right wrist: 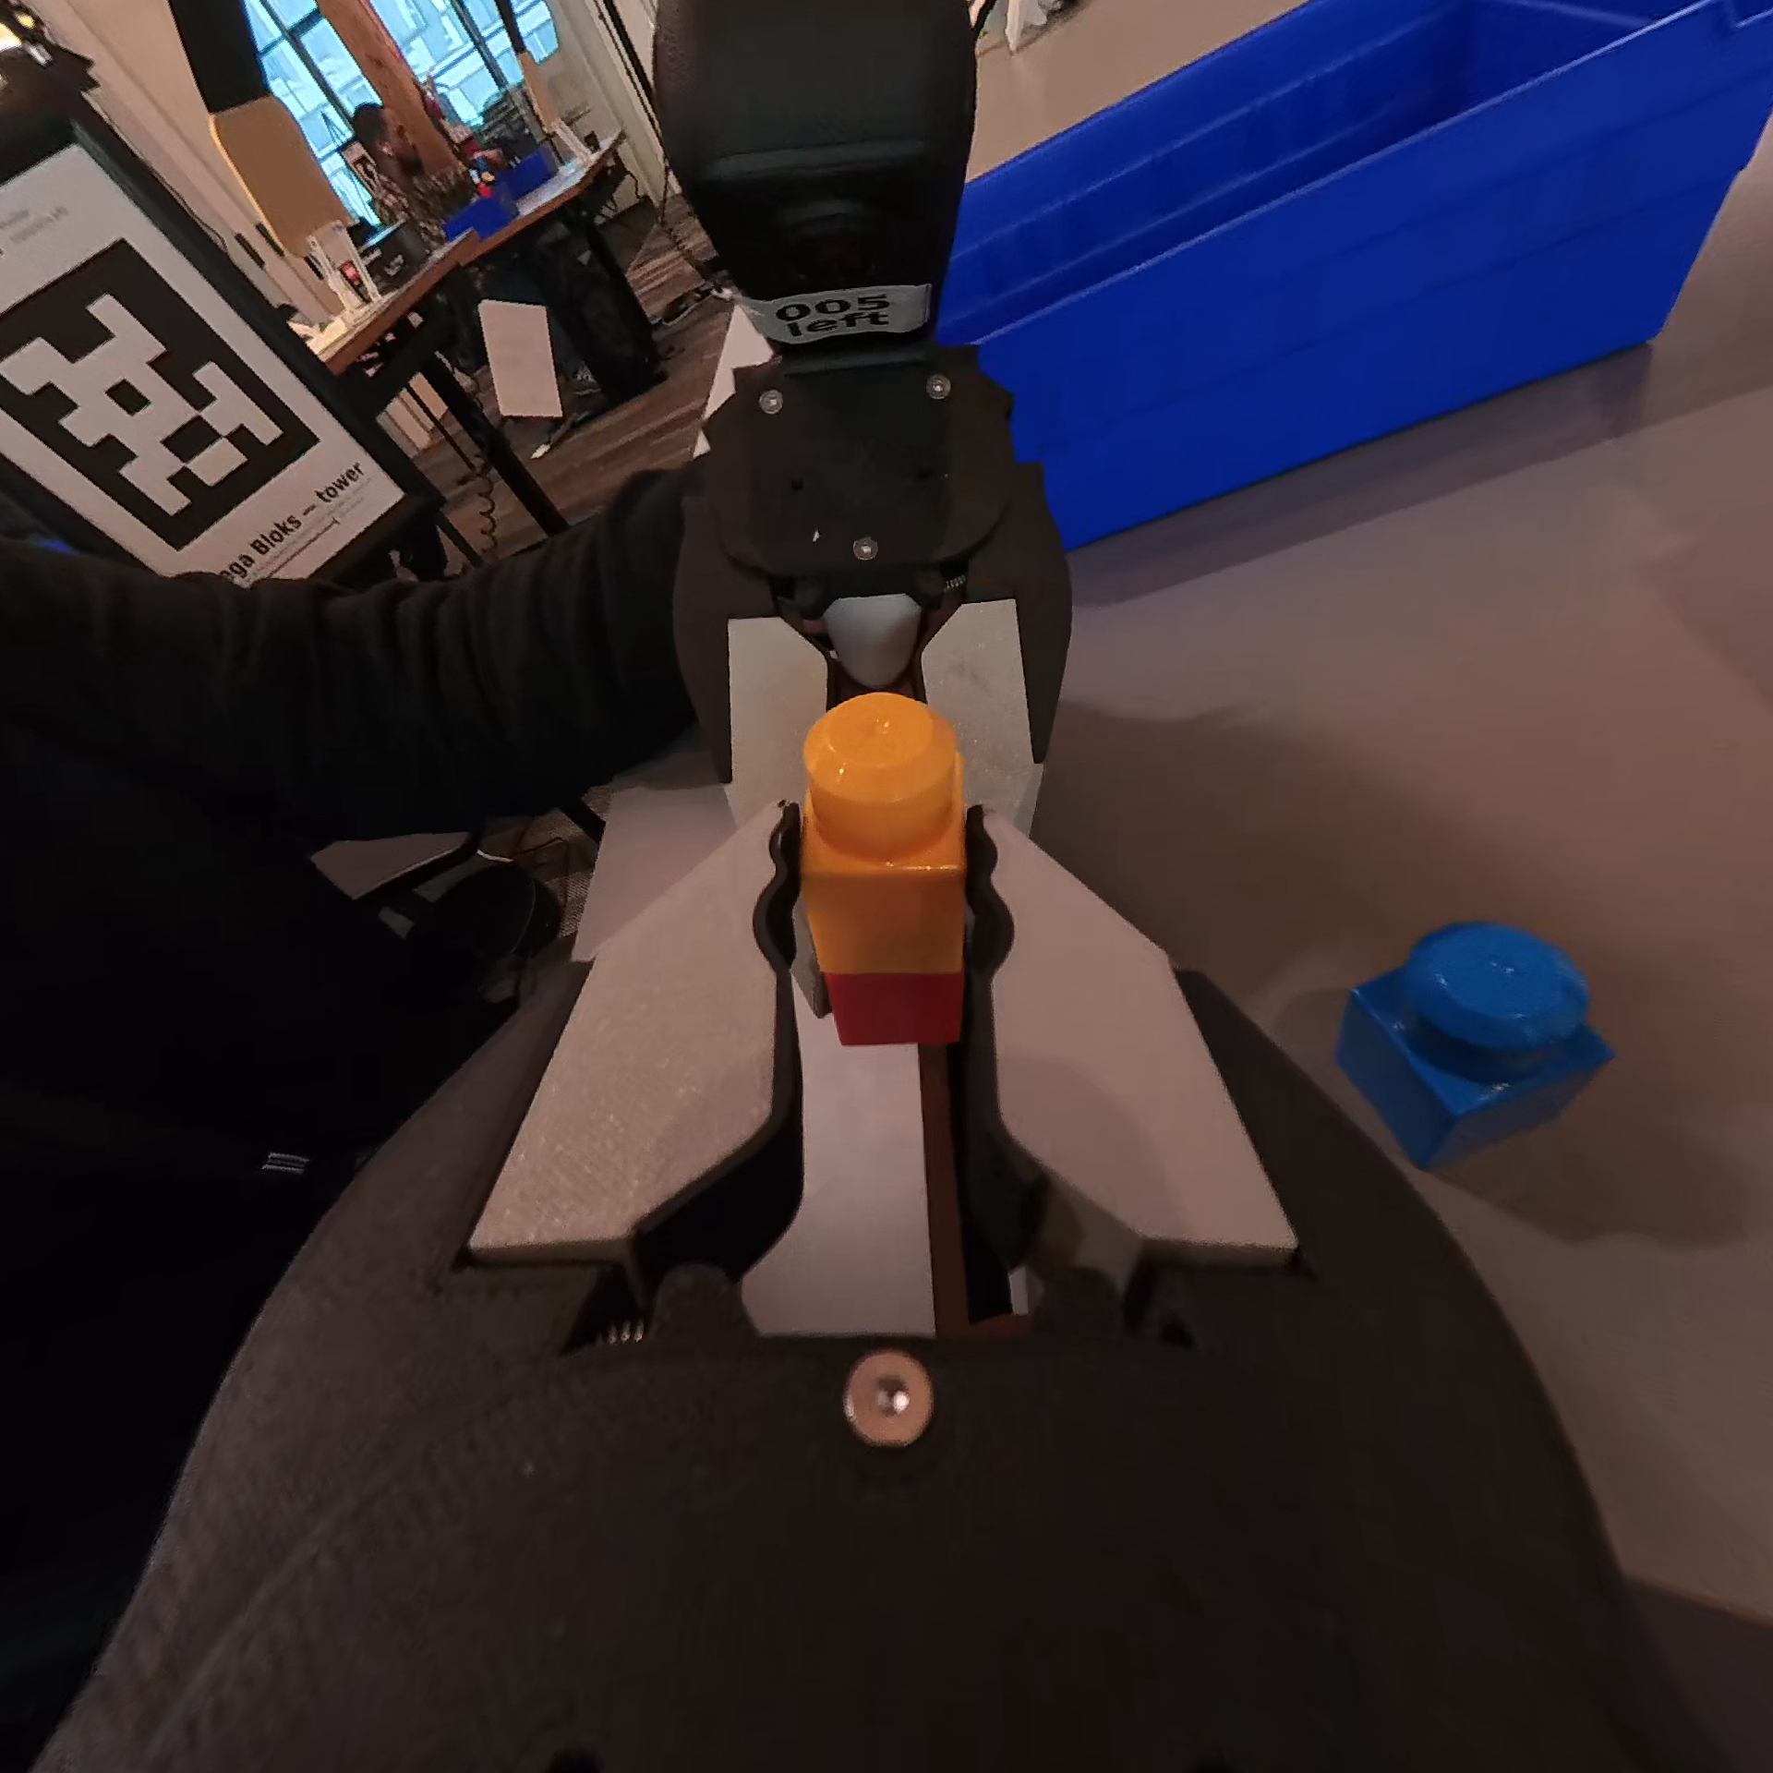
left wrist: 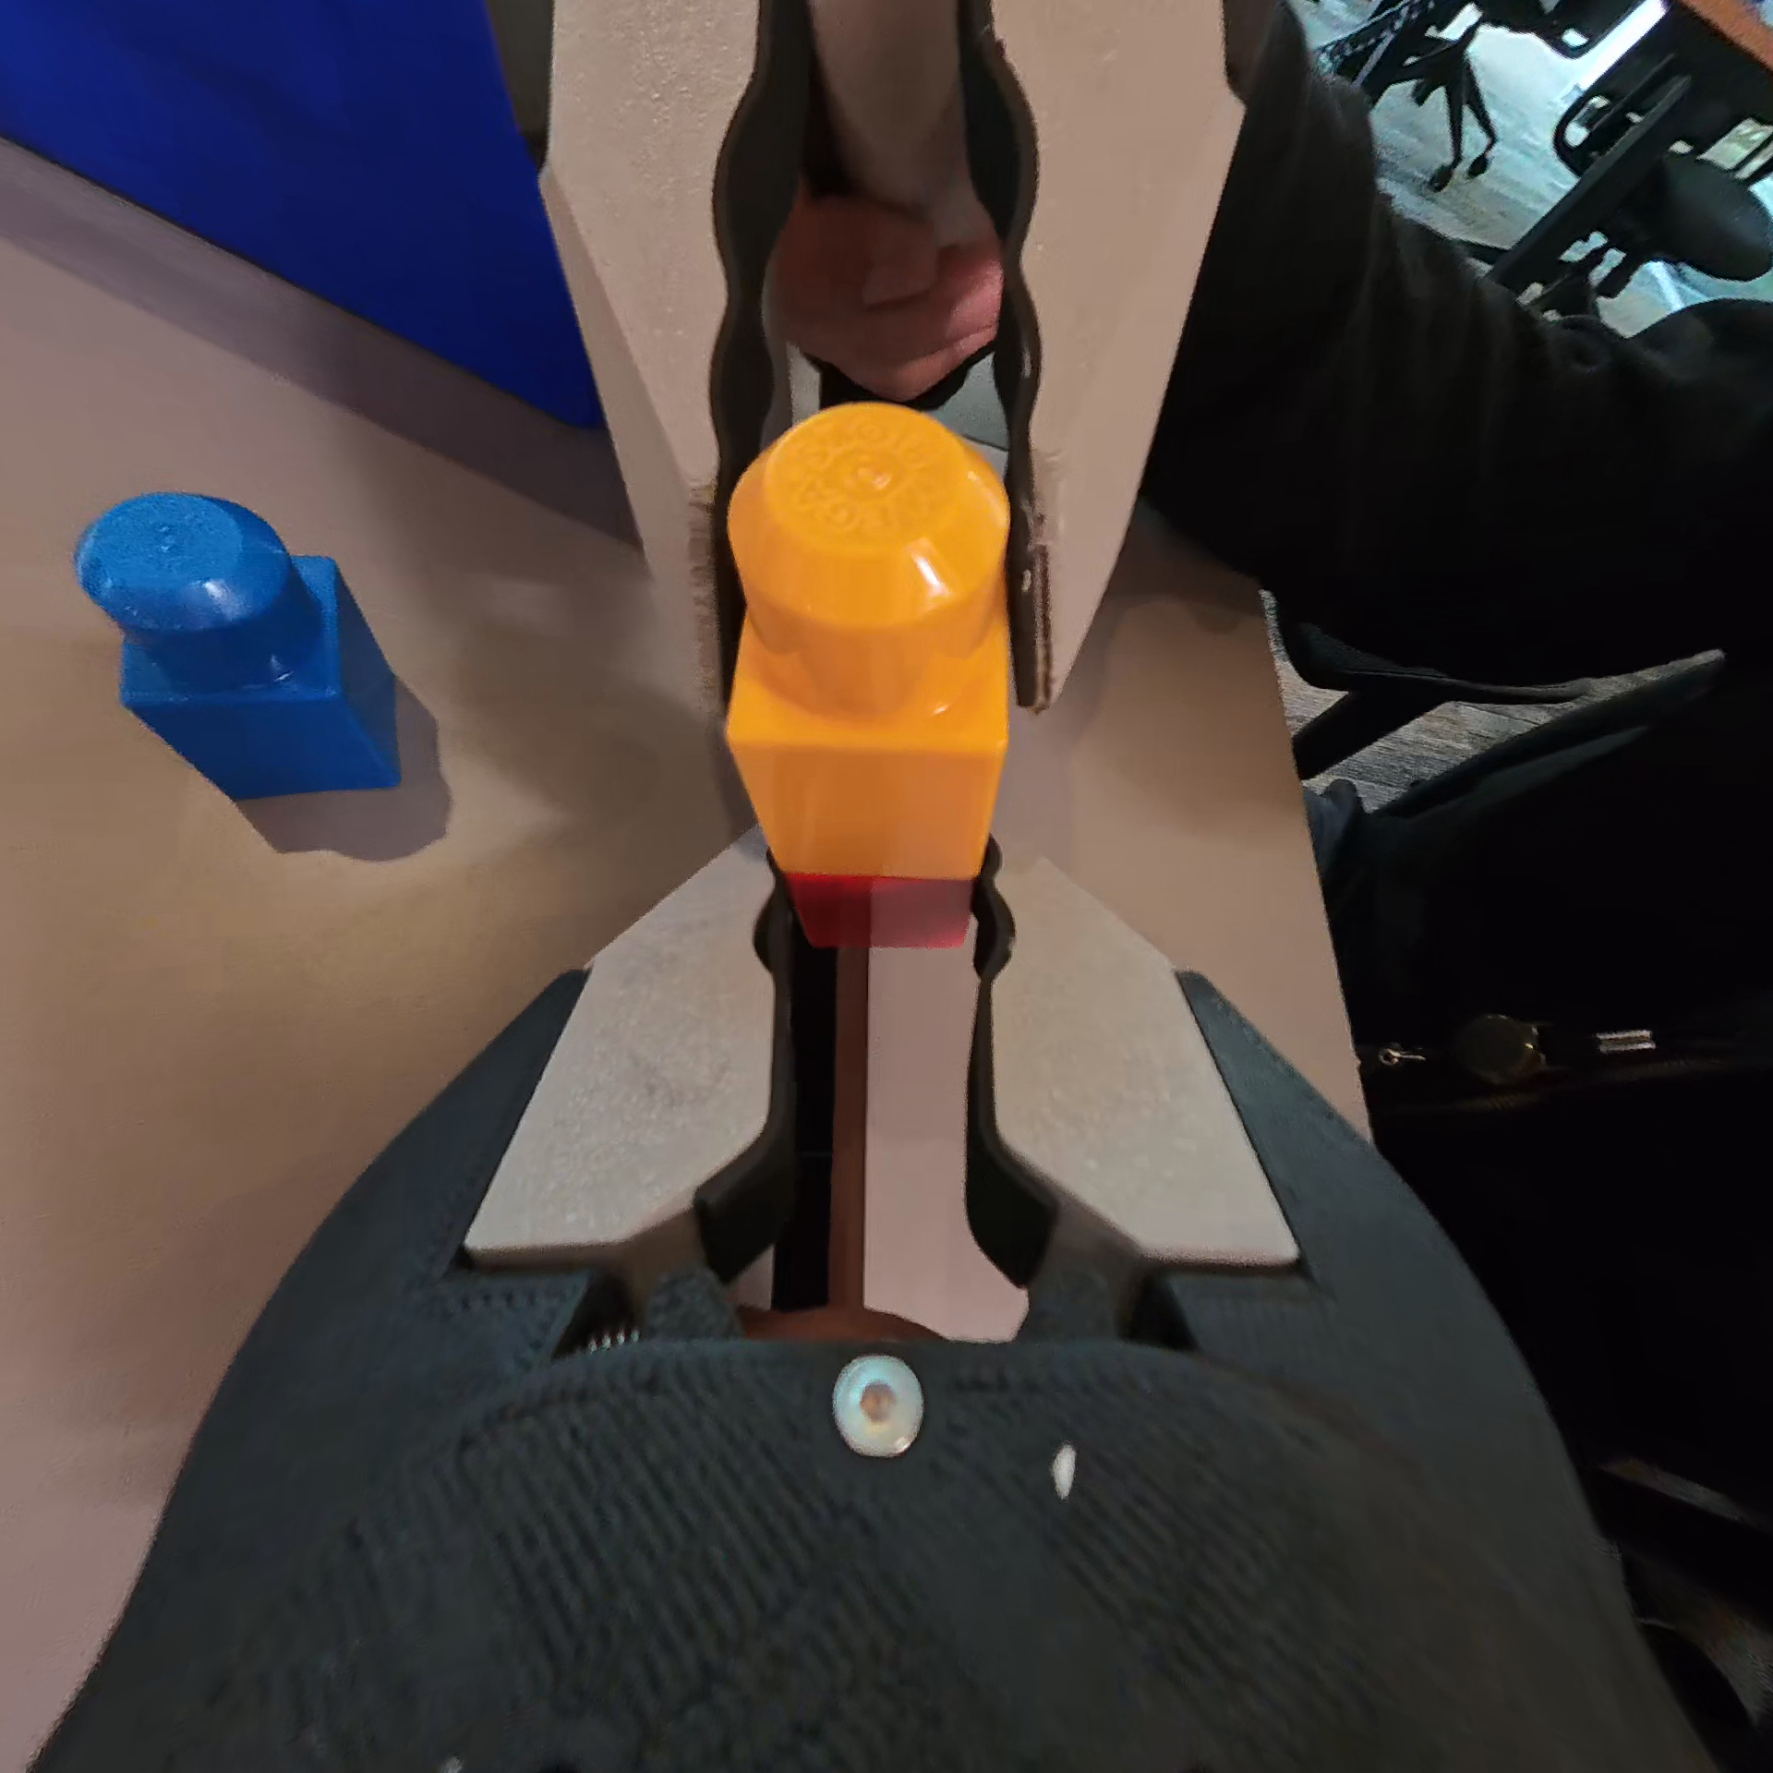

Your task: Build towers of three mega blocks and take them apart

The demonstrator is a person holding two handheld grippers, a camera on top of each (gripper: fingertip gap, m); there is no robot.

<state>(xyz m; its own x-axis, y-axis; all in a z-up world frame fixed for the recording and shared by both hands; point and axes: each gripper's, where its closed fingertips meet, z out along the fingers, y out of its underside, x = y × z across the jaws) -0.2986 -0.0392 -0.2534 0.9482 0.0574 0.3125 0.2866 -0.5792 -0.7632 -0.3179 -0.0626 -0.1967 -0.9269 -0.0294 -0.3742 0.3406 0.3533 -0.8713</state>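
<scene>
An orange block sits stacked on a red block, and both grippers hold the stack between them over the table. My left gripper is shut on the red block at the bottom. My right gripper is shut on the orange block, just above the red block. In the left wrist view the right gripper comes in from the far side. A loose blue block stands upright on the table, apart from both grippers, and also shows in the right wrist view.
A large blue bin stands on the table beyond the blocks. The table edge runs close to the stack, with a person's black sleeve and chairs past it. A board with a black and white marker stands off the table. The left gripper's tips are roughly 6 centimeters from the right gripper's.
</scene>
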